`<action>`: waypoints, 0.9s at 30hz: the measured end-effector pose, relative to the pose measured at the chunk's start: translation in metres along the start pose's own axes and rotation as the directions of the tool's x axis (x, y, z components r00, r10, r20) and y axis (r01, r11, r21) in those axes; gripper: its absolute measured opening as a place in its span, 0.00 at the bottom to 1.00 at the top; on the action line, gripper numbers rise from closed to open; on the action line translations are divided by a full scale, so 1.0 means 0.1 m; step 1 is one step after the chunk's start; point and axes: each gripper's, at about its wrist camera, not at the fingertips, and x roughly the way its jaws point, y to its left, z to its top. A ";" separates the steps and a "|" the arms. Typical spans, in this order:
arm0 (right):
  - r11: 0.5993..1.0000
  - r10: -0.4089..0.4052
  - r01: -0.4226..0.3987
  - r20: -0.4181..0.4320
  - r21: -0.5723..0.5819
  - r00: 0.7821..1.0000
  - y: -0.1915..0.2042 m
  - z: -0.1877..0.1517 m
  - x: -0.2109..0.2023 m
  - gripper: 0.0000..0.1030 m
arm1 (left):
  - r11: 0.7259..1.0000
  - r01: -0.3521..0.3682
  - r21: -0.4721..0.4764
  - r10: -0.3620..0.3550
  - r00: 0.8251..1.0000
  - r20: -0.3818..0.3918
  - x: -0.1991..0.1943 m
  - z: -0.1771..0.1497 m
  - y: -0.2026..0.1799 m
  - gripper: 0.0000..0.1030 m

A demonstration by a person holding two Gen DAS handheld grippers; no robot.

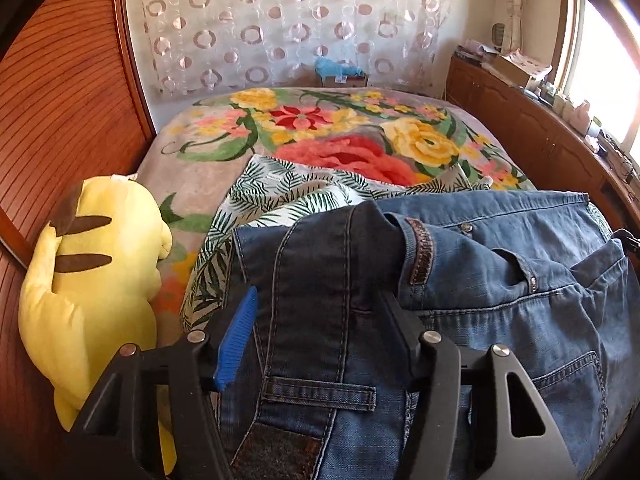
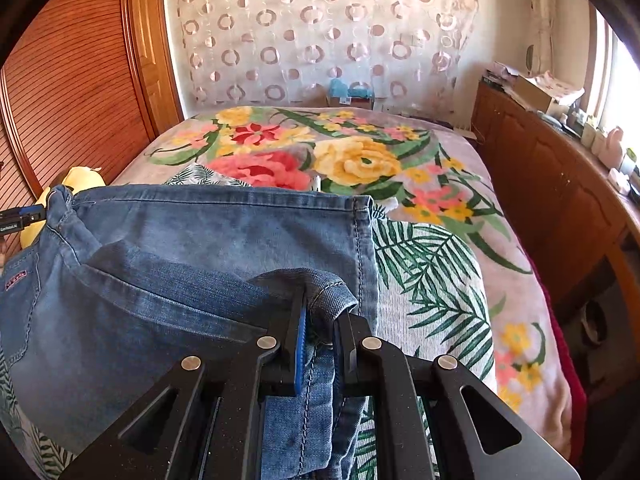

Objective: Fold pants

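Note:
Blue denim pants [image 1: 500, 280] lie across the near part of the bed on a leaf-print cloth [image 1: 276, 192]. My left gripper [image 1: 320, 304] has the dark waistband end of the pants draped between its fingers, which stand wide apart. My right gripper [image 2: 320, 312] is shut on a bunched hem or edge of the pants [image 2: 160, 248], holding it just above the folded layer. The left gripper's tip [image 2: 20, 218] shows at the far left of the right wrist view, at the pants' corner.
A yellow plush toy [image 1: 92, 288] lies at the bed's left side against a wooden slatted wardrobe [image 1: 60, 92]. A floral blanket [image 2: 360, 160] covers the bed. A wooden cabinet [image 2: 552, 184] with clutter runs along the right under a window. A curtain hangs behind.

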 end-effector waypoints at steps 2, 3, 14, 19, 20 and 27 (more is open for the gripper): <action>1.000 0.005 -0.005 -0.004 0.008 1.000 -0.02 0.00 0.02 0.10 | 1.000 0.011 -0.002 -0.011 1.000 -0.023 0.08 0.00 0.01 0.59; 1.000 0.007 -0.007 -0.006 0.010 1.000 -0.03 -0.01 0.03 0.10 | 1.000 0.011 0.001 -0.010 0.999 -0.031 0.11 -0.01 0.01 0.58; 0.999 0.026 -0.026 -0.026 0.032 0.999 -0.07 -0.09 0.06 0.10 | 0.999 0.036 0.019 -0.035 0.999 -0.027 0.12 -0.08 -0.02 0.22; 0.999 0.027 -0.027 0.000 0.035 1.000 -0.04 -0.08 -0.03 0.10 | 0.999 0.009 0.048 -0.010 1.000 0.025 -0.07 -0.11 -0.11 0.12; 0.999 0.029 -0.029 0.009 0.036 1.000 -0.04 -0.08 -0.07 0.10 | 0.999 0.006 0.045 -0.008 0.999 0.043 -0.13 -0.11 -0.11 0.11; 0.999 0.022 -0.027 0.103 0.044 0.994 -0.09 -0.01 -0.41 0.10 | 1.000 0.016 -0.013 -0.013 0.975 0.221 -0.77 -0.02 -0.04 0.11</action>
